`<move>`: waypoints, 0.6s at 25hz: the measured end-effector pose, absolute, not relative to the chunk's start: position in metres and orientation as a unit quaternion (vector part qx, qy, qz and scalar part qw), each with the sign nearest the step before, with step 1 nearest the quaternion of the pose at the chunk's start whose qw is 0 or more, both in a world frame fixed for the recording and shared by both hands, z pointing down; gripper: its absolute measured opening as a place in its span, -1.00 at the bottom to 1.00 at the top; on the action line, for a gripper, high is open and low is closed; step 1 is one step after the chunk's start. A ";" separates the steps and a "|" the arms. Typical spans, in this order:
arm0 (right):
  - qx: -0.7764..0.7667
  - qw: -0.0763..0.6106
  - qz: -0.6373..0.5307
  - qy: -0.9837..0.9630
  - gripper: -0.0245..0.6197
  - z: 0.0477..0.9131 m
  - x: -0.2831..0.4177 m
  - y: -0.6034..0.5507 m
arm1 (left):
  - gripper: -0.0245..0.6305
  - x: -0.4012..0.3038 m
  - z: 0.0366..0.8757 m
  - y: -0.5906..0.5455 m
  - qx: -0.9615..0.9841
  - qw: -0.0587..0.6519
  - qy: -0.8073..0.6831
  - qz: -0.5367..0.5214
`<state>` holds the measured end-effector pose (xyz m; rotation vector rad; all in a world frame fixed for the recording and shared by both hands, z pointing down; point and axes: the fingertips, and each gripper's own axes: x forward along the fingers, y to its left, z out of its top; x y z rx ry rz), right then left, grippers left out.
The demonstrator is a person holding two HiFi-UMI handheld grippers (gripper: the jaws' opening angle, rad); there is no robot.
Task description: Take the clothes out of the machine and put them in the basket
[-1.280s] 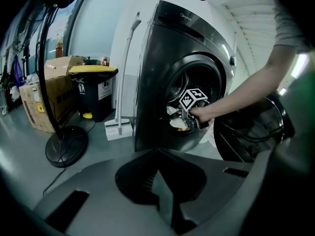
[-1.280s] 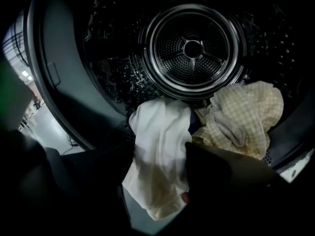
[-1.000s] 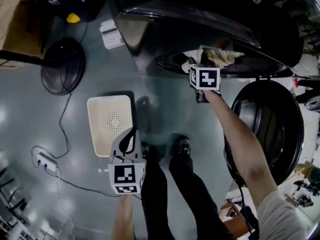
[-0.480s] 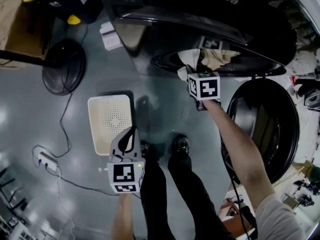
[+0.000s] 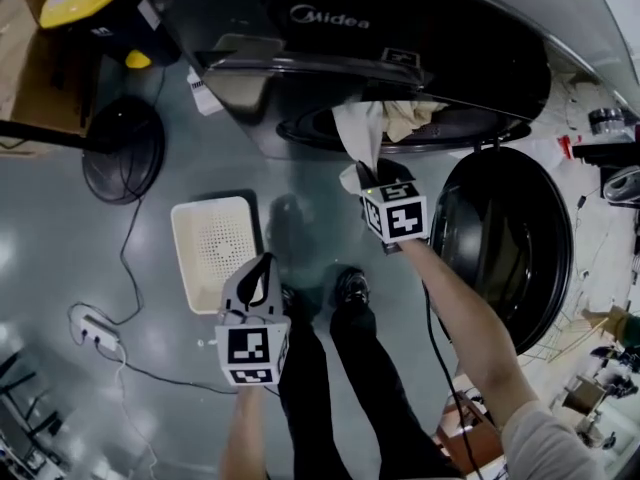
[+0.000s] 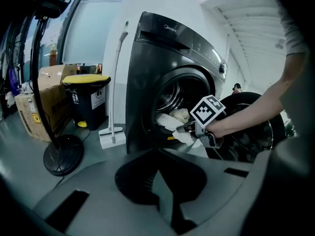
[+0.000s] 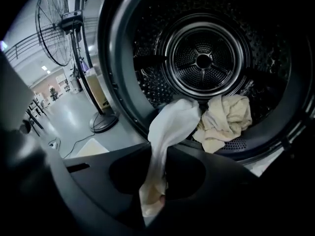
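Observation:
My right gripper (image 5: 374,175) is shut on a white cloth (image 5: 358,133) that stretches from its jaws up to the open drum of the dark washing machine (image 5: 330,18). In the right gripper view the white cloth (image 7: 170,127) hangs over the drum's rim into my right gripper (image 7: 157,200). A beige cloth (image 7: 224,119) lies crumpled inside the drum (image 7: 204,60). The cream basket (image 5: 190,223) stands on the floor left of the machine. Near its front right corner my left gripper (image 5: 258,273) is held shut and holds nothing.
The round machine door (image 5: 505,238) hangs open to the right. A fan's round base (image 5: 120,148) and cable lie left of the basket. A yellow-lidded bin (image 6: 87,100) and a cardboard box (image 6: 37,112) stand beyond. The person's shoes (image 5: 345,288) are between basket and door.
My right gripper has drawn back from the drum's mouth toward the person, pulling the white cloth out into a long strip. The left gripper stays about where it was.

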<state>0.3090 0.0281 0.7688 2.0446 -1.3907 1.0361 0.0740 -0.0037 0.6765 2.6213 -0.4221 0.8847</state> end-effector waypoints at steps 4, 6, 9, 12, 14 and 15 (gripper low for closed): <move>0.733 0.235 0.369 -0.521 -0.69 0.751 0.290 0.040 | -0.87 0.079 0.662 0.000 0.925 0.170 -0.146 0.308; 0.729 0.236 0.363 -0.529 -0.70 0.740 0.280 0.047 | -0.87 0.083 0.655 0.003 0.926 0.170 -0.144 0.306; 0.727 0.225 0.367 -0.535 -0.70 0.724 0.268 0.057 | -0.87 0.089 0.644 0.006 0.926 0.173 -0.142 0.303; 0.723 0.218 0.364 -0.545 -0.70 0.709 0.256 0.064 | -0.87 0.095 0.634 0.007 0.928 0.170 -0.140 0.300; 0.721 0.214 0.362 -0.551 -0.70 0.699 0.247 0.070 | -0.87 0.098 0.627 0.007 0.929 0.170 -0.140 0.297; 0.720 0.212 0.361 -0.554 -0.70 0.694 0.243 0.072 | -0.87 0.098 0.625 0.006 0.929 0.170 -0.140 0.296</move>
